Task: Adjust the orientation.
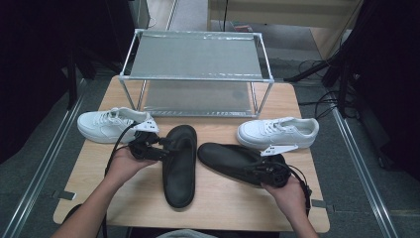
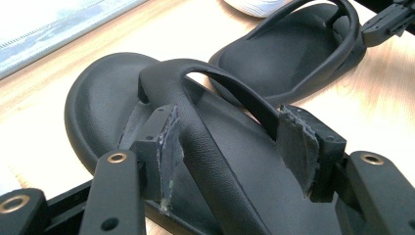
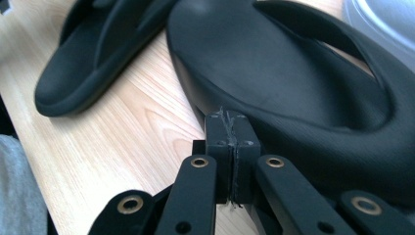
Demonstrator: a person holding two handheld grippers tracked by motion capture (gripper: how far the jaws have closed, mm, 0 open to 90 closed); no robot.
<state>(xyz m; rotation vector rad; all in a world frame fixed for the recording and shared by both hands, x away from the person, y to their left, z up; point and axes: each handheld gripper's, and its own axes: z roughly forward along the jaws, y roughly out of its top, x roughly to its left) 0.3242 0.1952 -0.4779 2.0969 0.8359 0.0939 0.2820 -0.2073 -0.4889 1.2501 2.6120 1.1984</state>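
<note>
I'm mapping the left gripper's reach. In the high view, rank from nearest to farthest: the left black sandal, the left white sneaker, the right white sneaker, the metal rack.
From the left gripper:
1. Left black sandal, at its jaws.
2. Left white sneaker, just behind-left.
3. Metal two-shelf rack, at the table's back.
4. Right white sneaker, far right.

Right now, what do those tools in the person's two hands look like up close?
Each hand holds a black gripper: the left gripper and right gripper carry a pale grey three-cornered plate on top and trail a black cable. Their flat black jaw links show brass-ringed screw holes, and the rectangular pads are scuffed grey. The forearms are bare, with no sleeves in sight.
</note>
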